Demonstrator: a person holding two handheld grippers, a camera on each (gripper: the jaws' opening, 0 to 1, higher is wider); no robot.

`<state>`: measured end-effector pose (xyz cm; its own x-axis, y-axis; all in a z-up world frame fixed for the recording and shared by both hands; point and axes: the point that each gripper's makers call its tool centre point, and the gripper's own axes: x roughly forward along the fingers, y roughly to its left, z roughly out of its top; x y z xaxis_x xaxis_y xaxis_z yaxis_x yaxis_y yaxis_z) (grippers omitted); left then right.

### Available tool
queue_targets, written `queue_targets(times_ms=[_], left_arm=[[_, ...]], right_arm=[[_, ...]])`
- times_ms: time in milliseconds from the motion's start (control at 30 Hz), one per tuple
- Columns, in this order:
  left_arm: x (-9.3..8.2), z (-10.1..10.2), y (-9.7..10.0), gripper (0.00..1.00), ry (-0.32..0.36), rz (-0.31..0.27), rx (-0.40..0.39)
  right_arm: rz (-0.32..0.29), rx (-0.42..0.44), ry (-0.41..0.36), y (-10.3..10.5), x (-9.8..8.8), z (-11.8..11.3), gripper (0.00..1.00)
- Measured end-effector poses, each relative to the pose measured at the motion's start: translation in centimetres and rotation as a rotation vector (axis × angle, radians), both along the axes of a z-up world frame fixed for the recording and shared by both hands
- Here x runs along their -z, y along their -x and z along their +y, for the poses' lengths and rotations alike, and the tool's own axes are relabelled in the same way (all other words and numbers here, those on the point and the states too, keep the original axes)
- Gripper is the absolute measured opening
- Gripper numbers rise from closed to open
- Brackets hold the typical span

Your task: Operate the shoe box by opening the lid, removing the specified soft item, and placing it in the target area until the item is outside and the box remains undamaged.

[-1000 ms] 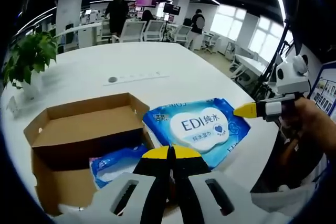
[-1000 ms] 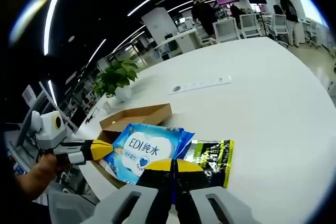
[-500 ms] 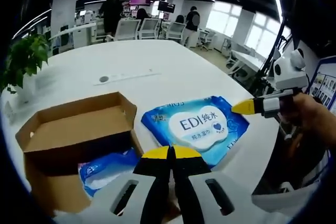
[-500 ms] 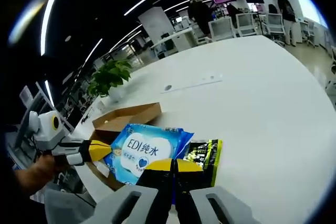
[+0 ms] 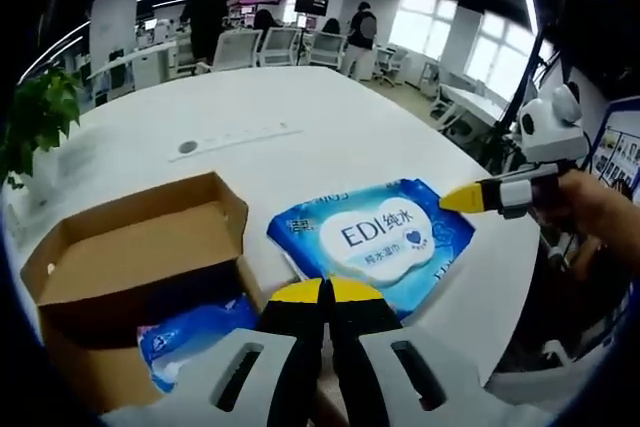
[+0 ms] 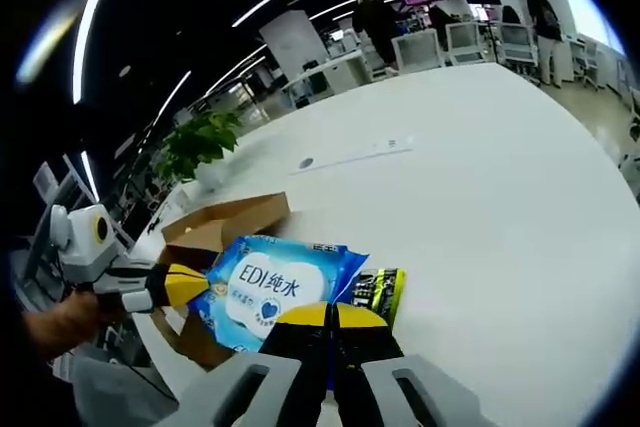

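The blue wet-wipe pack (image 5: 372, 242) is outside the shoe box (image 5: 130, 267), held between the two tools. The left hand-held gripper (image 5: 322, 292) is clenched on the pack's near edge, its yellow tips pressed together just under the printed label. The right hand-held gripper (image 6: 330, 315) is likewise clenched on the opposite edge of the pack (image 6: 270, 282); in the left gripper view its yellow tip (image 5: 470, 197) meets the pack's far right corner. The box sits just left of the left hand-held gripper on the white counter (image 5: 300, 137), lid flaps open, with a second blue packet (image 5: 195, 332) inside it. A green-and-black packet (image 6: 378, 289) lies just ahead and right of the right hand-held gripper, partly under the wipe pack.

The pack looks light, soft and saggy, with a slick film wrapper that may slip. Edge seams seem the best holds; squeezing the middle could press on the resealable flap.
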<state>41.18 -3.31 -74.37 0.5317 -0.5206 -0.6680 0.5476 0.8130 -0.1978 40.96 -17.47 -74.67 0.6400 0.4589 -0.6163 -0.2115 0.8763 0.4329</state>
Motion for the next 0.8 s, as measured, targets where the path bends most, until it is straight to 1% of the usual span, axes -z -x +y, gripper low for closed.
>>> queue_targets(times_ms=[367, 467, 533, 600, 733, 767, 800], left_arm=[[2.0, -0.7, -0.2, 0.00, -0.038, 0.022, 0.028], [2.7, -0.8, -0.1, 0.00, -0.069, 0.025, 0.045], [2.9, -0.9, 0.0, 0.00, -0.085, 0.019, 0.054], [3.1, -1.0, 0.0, 0.00, -0.087, 0.018, 0.055], [3.6, -1.0, -0.1, 0.00, -0.125, 0.004, 0.077], [3.9, -0.9, 0.0, 0.00, -0.159, -0.001, 0.098], [4.1, -0.9, 0.0, 0.00, -0.168, -0.004, 0.108]], right_arm=[[0.019, -0.001, 0.017, -0.5, 1.7, -0.7, 0.00], [0.017, 0.003, 0.021, -0.7, 2.1, -0.9, 0.00], [0.019, 0.007, 0.023, -0.8, 2.4, -1.0, 0.00], [0.018, 0.017, 0.023, -1.0, 2.7, -1.3, 0.00], [0.018, 0.027, 0.016, -1.1, 3.3, -1.4, 0.00], [0.020, 0.028, 0.016, -1.1, 3.4, -1.4, 0.00], [0.021, 0.029, 0.014, -1.1, 3.6, -1.4, 0.00]])
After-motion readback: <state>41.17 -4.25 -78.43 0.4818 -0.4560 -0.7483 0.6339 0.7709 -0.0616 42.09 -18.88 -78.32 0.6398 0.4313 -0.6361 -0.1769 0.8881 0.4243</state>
